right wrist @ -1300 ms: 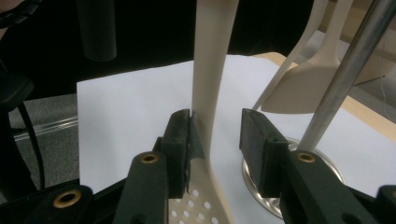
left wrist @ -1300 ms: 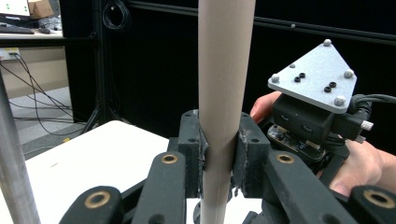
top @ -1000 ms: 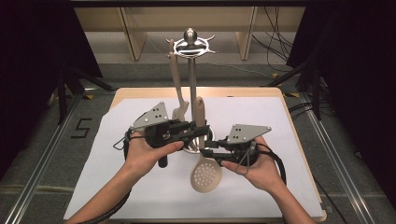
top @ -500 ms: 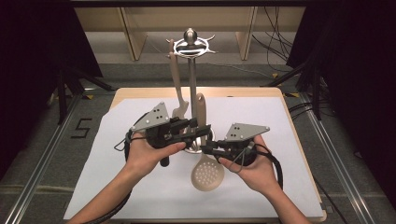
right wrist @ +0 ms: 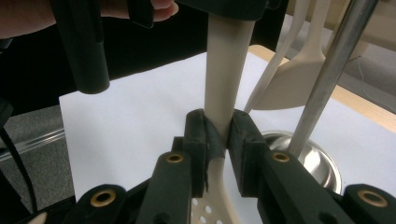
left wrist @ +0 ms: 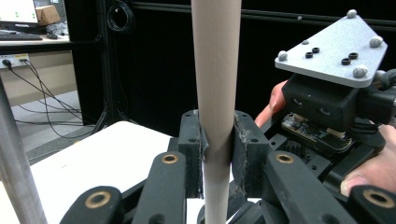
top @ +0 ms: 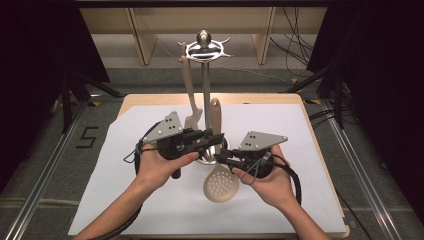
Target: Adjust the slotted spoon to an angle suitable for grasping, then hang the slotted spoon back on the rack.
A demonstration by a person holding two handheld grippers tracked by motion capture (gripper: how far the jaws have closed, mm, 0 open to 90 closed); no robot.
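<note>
Skimmer (top: 217, 185) near the table's (top: 320, 150) middle, held upright, perforated head low, handle top beside the rack's (top: 205, 55) pole. Left gripper (top: 212, 137) has just been closing; its pads clamp the handle high. Right gripper (top: 222, 159) clamps the handle lower, just above the head. Spatula (top: 191, 117) hangs from the rack.

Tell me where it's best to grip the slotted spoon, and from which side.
Grip the slotted spoon on its narrow straight handle, coming level from the side. It stands upright, perforated bowl down, so the jaws can pinch across the handle, as the left gripper and right gripper do now.
</note>
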